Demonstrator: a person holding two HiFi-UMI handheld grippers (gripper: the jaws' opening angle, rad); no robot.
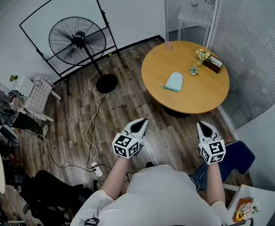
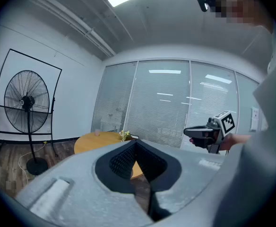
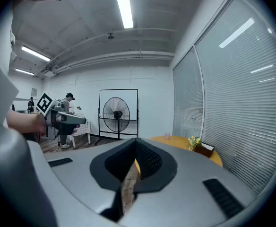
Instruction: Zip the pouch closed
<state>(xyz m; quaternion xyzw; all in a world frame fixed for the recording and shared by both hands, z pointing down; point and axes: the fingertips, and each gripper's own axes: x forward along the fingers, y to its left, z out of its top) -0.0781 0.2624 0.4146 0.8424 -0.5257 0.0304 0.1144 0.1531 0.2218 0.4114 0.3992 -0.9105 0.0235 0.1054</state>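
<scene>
Far beyond left claw (image 1: 140, 123) and right claw (image 1: 203, 125), both closed empty, lies the pouch (image 1: 174, 82).

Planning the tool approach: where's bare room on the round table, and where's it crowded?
Free: the table's near half, from the pouch to the rim facing the person; also the left side between the cup and the pouch. Crowded: the far right by the blinds, where the ornament, flowers and box cluster.
</scene>
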